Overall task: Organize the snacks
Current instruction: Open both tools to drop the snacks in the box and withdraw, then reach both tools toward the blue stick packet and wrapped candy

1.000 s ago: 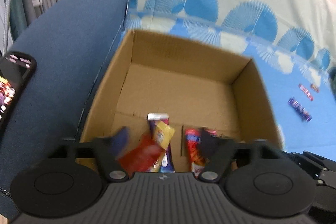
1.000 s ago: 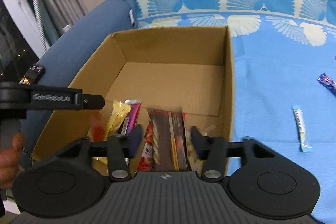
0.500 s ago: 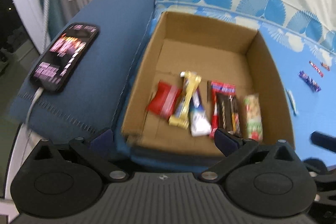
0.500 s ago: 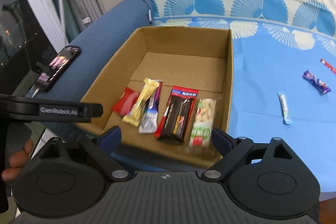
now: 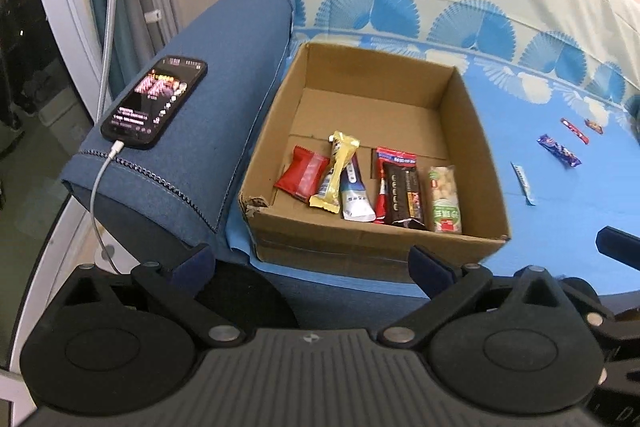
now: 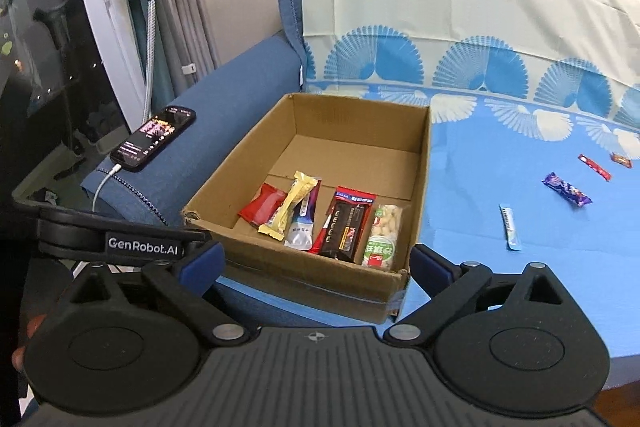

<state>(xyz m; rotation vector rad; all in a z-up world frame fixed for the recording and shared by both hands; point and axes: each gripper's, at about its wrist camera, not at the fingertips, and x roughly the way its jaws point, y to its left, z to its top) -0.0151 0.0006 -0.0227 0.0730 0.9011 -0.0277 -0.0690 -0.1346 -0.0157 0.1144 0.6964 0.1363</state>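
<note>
Both hand-held grippers hang released and empty in front of the cardboard box [image 6: 420, 163]: the left hand-held gripper [image 5: 312, 259] and the right hand-held gripper [image 6: 316, 259]. Several snacks lie in the box's near end. Beyond, to the right, a blue stick packet [image 6: 509, 227] lies on the bed sheet [image 6: 500, 287], long axis pointing away, nearer the right one. Only the left view shows the phone's [image 5: 154, 103] cable fully.

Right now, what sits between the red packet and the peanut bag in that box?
In the right wrist view: a yellow bar across a white pouch, then a dark packet, between red packet and peanut bag.
</note>
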